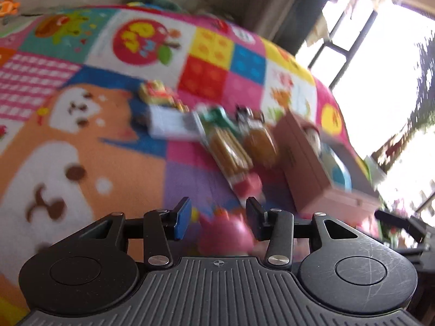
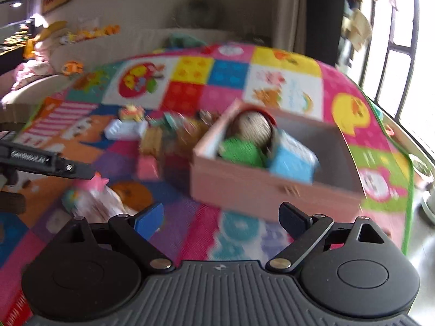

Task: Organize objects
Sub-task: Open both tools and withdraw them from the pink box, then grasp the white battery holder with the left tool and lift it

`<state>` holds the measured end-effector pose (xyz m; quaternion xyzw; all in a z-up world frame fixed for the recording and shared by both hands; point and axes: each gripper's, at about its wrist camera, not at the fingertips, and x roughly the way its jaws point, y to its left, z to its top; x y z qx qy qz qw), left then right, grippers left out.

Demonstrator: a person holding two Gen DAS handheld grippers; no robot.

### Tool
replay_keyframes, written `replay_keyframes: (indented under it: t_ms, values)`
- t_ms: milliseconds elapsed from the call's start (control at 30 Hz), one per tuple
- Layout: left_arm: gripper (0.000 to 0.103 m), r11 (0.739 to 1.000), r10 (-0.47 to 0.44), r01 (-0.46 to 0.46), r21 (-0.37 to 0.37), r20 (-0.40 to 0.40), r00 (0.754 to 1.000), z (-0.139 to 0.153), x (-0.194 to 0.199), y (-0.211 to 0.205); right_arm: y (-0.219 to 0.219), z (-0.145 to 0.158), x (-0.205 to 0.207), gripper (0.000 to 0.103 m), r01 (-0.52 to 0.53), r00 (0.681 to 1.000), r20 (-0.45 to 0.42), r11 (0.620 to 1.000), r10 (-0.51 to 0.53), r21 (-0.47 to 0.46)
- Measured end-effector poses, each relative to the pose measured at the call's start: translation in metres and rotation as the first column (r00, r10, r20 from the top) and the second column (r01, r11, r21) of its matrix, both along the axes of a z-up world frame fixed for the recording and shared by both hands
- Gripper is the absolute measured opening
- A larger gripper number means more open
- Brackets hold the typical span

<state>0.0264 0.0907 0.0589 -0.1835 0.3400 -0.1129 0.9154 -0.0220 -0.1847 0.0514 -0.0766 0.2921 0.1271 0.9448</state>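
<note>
We hold a pink toy (image 1: 225, 233) pinched in the left claw (image 1: 217, 221), low over the patchwork play mat (image 1: 81, 141) on the floor; the right view suggests a pink star-topped toy with a pale body, though blur hides the details. Our right claw (image 2: 220, 218) stands spread wide with nothing between its fingers, pointing down toward the near wall of the pink box (image 2: 244, 187).

The tidying looks partly done. In the box already lie a blue-and-white carton (image 2: 293, 160), a green knitted piece (image 2: 239, 152) and a round beige knitted toy (image 2: 252, 127). Left of the box, on the mat, a row of things is not yet packed: a long packet of yellow sticks (image 1: 231, 152), a brown rounded packet (image 1: 259, 142), a flat white box (image 1: 174, 122) and, beyond it, a small yellow-and-red toy (image 1: 156, 91).

Both claws tilt downward and forward, the left just left of the box, the right facing it. We judge the held toy is bound for the box, with the row to follow.
</note>
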Motion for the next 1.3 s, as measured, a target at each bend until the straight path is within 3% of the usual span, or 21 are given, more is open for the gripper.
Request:
replay_keyframes:
  t_ms: [67, 167, 333, 533, 633, 700, 800, 833, 967, 1233, 1300]
  values:
    - [0.048, 0.998, -0.016, 0.013, 0.058, 0.065, 0.998, 0.014, 0.010, 0.004, 0.009, -0.003, 0.006, 0.095, -0.011, 1.000, 0.001, 1.000, 0.011, -0.007]
    - [0.048, 0.973, -0.108, 0.075, 0.217, 0.146, 0.983, 0.033, 0.038, 0.001, 0.017, -0.014, 0.009, 0.095, -0.020, 0.999, -0.026, 1.000, 0.019, -0.010]
    - [0.048, 0.936, -0.222, 0.178, 0.303, 0.119, 0.968, 0.038, 0.102, 0.004, 0.005, -0.032, 0.000, 0.095, 0.009, 0.999, -0.035, 1.000, -0.010, -0.016]
    - [0.047, 0.937, -0.208, 0.206, 0.282, -0.021, 0.978, 0.008, 0.166, 0.018, -0.027, -0.047, 0.008, 0.096, 0.132, 0.988, -0.096, 0.988, -0.125, 0.075]
    - [0.046, 0.924, -0.271, 0.286, 0.253, -0.093, 0.958, -0.006, 0.169, 0.023, -0.038, -0.051, 0.013, 0.096, 0.165, 0.980, -0.136, 0.977, -0.146, 0.138]
    - [0.046, 0.903, -0.346, 0.366, 0.226, -0.126, 0.930, -0.012, 0.161, 0.024, -0.043, -0.053, 0.016, 0.096, 0.173, 0.977, -0.153, 0.971, -0.148, 0.165]
    - [0.046, 0.848, -0.415, 0.430, 0.310, -0.115, 0.902, -0.014, 0.135, 0.012, -0.042, -0.055, 0.018, 0.098, 0.164, 0.977, -0.161, 0.972, -0.137, 0.170]
    - [0.046, 0.841, -0.430, 0.444, 0.310, -0.116, 0.895, -0.014, 0.129, 0.009, -0.040, -0.055, 0.018, 0.098, 0.158, 0.978, -0.162, 0.974, -0.132, 0.164]
    - [0.046, 0.857, -0.420, 0.437, 0.274, -0.121, 0.899, -0.014, 0.118, -0.003, -0.034, -0.056, 0.018, 0.099, 0.142, 0.980, -0.160, 0.980, -0.120, 0.137]
    - [0.046, 0.839, -0.420, 0.448, 0.309, -0.156, 0.894, -0.015, 0.110, -0.036, -0.033, -0.056, 0.018, 0.103, 0.151, 0.978, -0.165, 0.980, -0.129, 0.132]
    - [0.045, 0.860, -0.405, 0.436, 0.264, -0.166, 0.899, -0.012, 0.103, -0.036, -0.033, -0.056, 0.018, 0.103, 0.150, 0.978, -0.165, 0.980, -0.128, 0.131]
